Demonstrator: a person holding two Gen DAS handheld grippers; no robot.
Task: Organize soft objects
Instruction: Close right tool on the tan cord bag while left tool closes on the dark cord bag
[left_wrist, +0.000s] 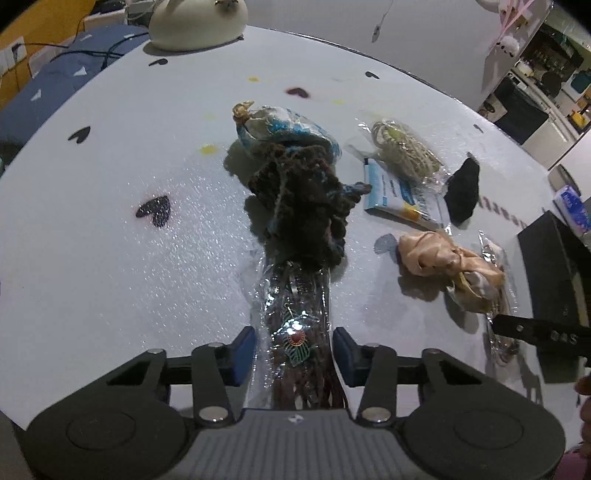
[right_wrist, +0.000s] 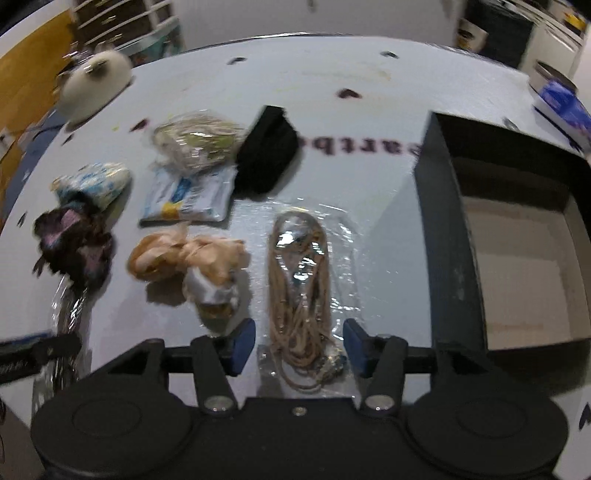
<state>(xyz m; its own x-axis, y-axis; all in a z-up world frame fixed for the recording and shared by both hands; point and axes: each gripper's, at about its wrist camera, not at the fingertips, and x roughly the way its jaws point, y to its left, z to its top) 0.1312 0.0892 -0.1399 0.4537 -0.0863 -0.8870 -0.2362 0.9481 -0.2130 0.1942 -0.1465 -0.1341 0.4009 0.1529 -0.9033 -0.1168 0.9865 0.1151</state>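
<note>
My left gripper (left_wrist: 294, 349) is open with its blue pads on either side of a clear packet of dark red cords (left_wrist: 299, 332) lying on the white table. A dark fuzzy scrunchie (left_wrist: 299, 199) and a blue-white wrapped bundle (left_wrist: 284, 129) lie beyond it. My right gripper (right_wrist: 300, 347) is open around a clear bag of tan cord (right_wrist: 299, 280). A peach satin scrunchie (right_wrist: 184, 254) lies left of it and also shows in the left wrist view (left_wrist: 439, 254). A black cloth (right_wrist: 267, 155), a beige cord packet (right_wrist: 195, 142) and a blue-white packet (right_wrist: 188, 195) lie farther back.
An open dark box (right_wrist: 454, 236) with a pale floor stands right of the right gripper. A cream plush toy (left_wrist: 199, 22) sits at the table's far left. A blue tissue pack (right_wrist: 561, 107) lies at the far right edge. Blue bedding (left_wrist: 55, 81) lies beyond the table.
</note>
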